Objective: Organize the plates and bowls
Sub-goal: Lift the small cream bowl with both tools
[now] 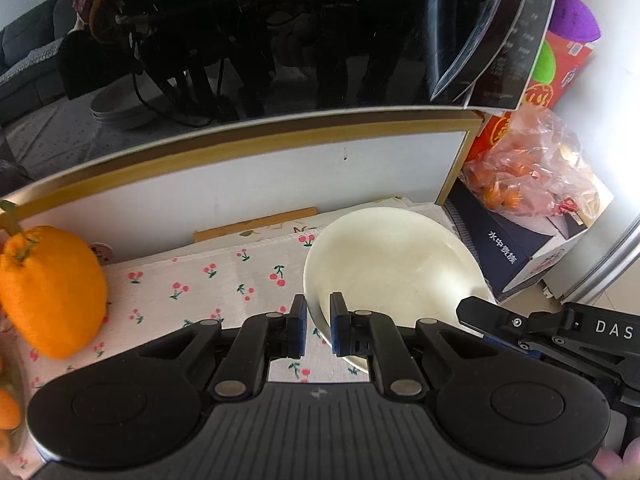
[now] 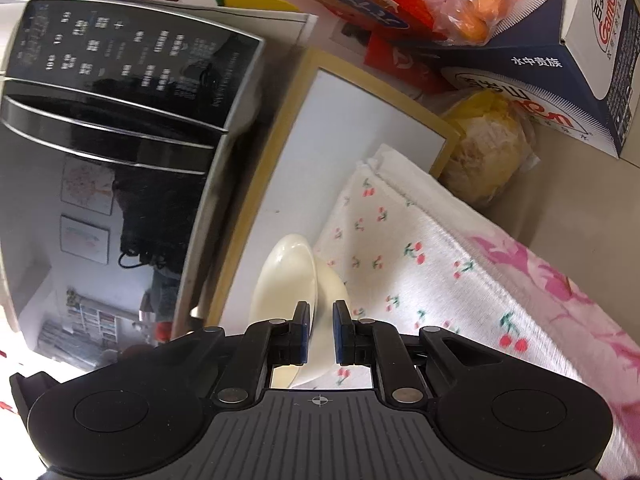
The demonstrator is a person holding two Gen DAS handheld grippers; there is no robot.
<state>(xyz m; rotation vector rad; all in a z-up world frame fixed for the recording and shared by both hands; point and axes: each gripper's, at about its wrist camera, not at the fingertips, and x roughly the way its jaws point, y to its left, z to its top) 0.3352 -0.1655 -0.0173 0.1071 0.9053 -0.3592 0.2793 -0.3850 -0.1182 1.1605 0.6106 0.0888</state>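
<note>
We grip a cream plate (image 1: pixel 392 264) on the cherry-print table (image 1: pixel 208 280) by opposite rims, left hand-held gripper (image 1: pixel 318 326) and right hand-held gripper (image 2: pixel 319 330) both clamped, ready, we judge, to lift it levelly.

The surface wears a cherry-print cloth (image 1: pixel 208 276); on it lie a cream plate (image 1: pixel 392 264) and an orange (image 1: pixel 52 292).

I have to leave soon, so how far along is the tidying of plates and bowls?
Done: nothing visibly put away yet. In hand: the cream plate on the cherry-print cloth, its rim pinched by both the left gripper and the right gripper. Left: moving that plate to its place; no finished stack is directly in view.
</note>
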